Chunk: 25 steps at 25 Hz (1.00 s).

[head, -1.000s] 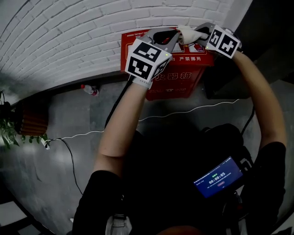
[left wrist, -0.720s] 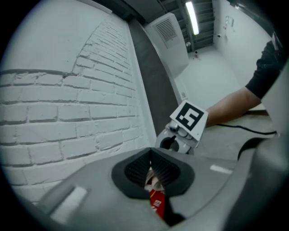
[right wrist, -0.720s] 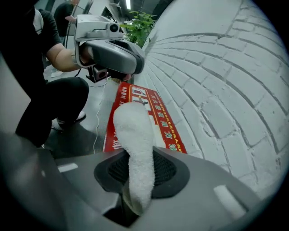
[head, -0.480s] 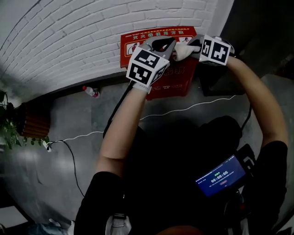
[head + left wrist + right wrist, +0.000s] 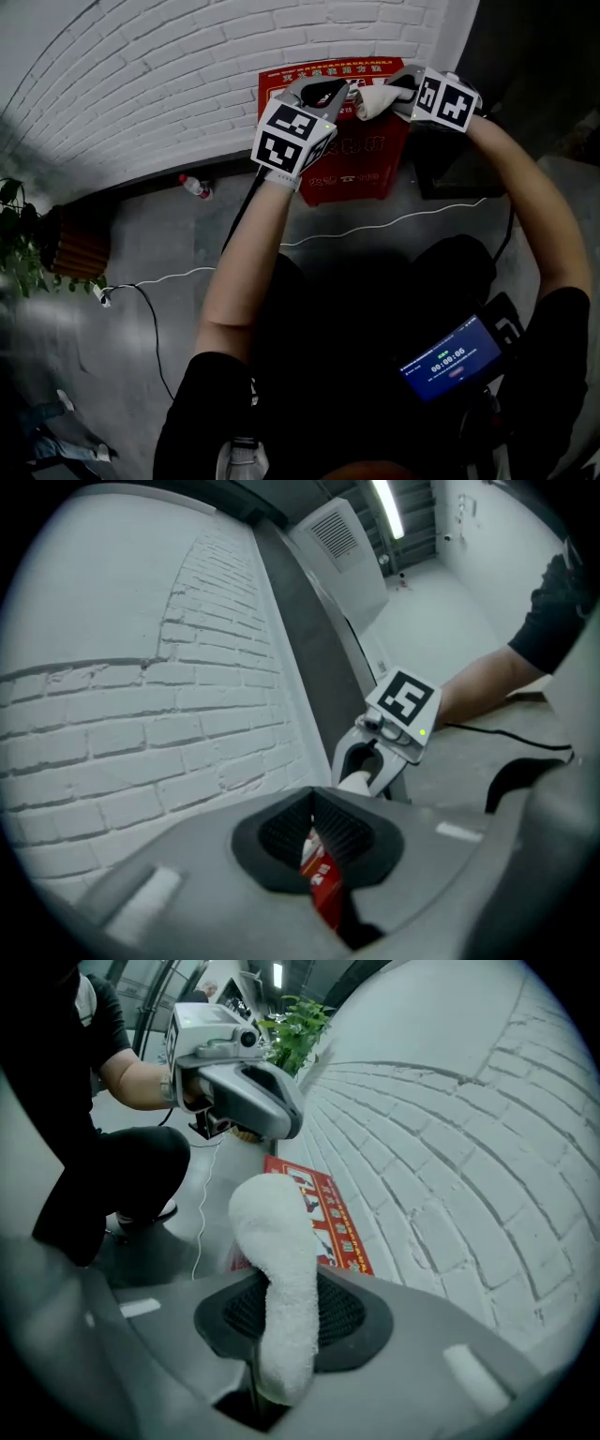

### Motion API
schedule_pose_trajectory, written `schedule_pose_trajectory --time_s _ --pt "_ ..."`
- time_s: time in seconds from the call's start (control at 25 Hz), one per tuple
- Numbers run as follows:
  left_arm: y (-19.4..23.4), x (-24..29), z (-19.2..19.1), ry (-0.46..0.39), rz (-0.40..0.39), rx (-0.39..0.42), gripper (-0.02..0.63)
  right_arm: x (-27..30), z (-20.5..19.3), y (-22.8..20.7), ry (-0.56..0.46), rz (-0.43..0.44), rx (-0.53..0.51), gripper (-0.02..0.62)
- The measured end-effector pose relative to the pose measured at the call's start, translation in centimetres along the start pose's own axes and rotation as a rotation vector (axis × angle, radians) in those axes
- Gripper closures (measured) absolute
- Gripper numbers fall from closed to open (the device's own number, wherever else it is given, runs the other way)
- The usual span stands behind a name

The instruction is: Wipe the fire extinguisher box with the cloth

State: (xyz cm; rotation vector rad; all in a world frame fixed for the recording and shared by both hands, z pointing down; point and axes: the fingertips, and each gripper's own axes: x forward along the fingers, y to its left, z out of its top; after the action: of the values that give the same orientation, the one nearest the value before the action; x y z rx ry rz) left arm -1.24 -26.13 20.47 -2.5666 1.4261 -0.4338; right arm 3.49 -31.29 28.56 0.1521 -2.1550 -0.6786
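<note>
The right gripper (image 5: 281,1321) pinches the white cloth (image 5: 272,1241) in its fingers over the red fire extinguisher box (image 5: 361,164), which stands against the brick wall (image 5: 169,84); the left gripper (image 5: 314,841) has its fingers pressed together, empty.

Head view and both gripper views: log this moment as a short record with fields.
box: red, on the floor against the white brick wall
cloth: white, clamped in right gripper, held over the box top; contact unclear
left gripper: jaws together, above the box top, facing the right gripper
floor: bottle by the wall, white cable in front of the box
</note>
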Motion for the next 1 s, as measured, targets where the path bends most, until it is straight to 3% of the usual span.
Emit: schedule_pose_trajectory --time_s 0.4,0.56,1.0 --pt "6.4 -1.2 1.2 0.014 0.069 0.004 0.603 1.6 4.8 -8.2 -0.045 -0.111 0.033 0.489" --pt "8.3 -1.5 1.2 0.022 0.09 0.02 0.603 2.7 5.9 -10.7 -0.021 -0.119 0.02 0.489" --pt "10.9 -1.0 -1.2 0.035 0.091 -0.013 0.602 7.6 6.1 -13.4 0.053 -0.126 -0.036 0.489"
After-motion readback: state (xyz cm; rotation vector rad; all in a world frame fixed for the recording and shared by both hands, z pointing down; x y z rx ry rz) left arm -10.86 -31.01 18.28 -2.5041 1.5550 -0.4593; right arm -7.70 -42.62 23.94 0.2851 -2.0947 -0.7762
